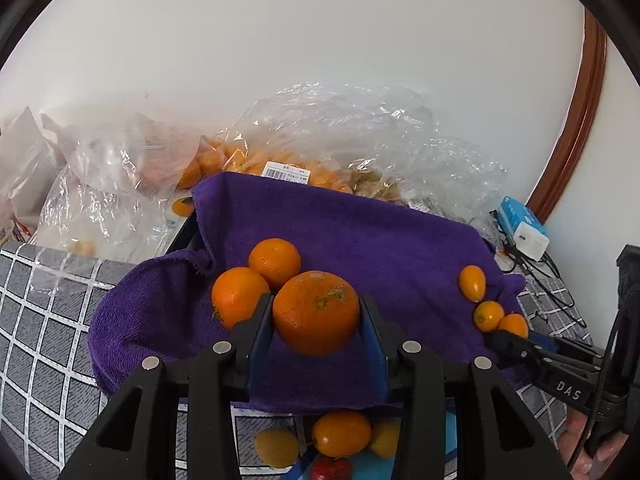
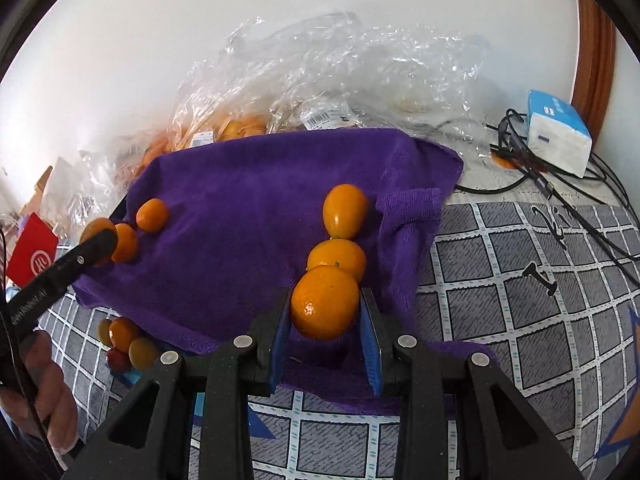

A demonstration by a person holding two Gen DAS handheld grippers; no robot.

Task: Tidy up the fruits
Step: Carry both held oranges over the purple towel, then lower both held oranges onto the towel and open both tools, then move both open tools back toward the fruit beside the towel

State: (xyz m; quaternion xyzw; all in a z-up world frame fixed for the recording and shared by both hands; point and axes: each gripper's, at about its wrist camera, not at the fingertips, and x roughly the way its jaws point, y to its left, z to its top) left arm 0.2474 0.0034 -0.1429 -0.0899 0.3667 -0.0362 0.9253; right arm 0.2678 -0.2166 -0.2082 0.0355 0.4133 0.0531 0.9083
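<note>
Left gripper (image 1: 318,312): clamped on a large orange (image 1: 316,312), above the purple towel (image 1: 360,232), near its left edge.
Right gripper (image 2: 325,308): pinching a kumquat (image 2: 324,307), by the towel's right edge.
Right view only: red box (image 2: 30,258).

Right gripper (image 2: 325,322): seen at lower centre, its blue pads closed on a kumquat (image 2: 324,307).
Purple towel (image 2: 248,200): spread across mid-frame over a grey checked cloth (image 2: 500,300).
Other kumquats: two (image 2: 338,258) (image 2: 345,210) lined up above the held one, touching in a row.
Left gripper (image 2: 96,242): reaching in from the left edge, with oranges (image 2: 152,215) beside its tip.
Loose fruit (image 2: 124,334): clustered at lower left, off the towel.
Plastic bags (image 2: 320,80): heaped along the towel's upper edge.
Tissue box (image 2: 558,136): upper right, among black cables (image 2: 580,196).
</note>
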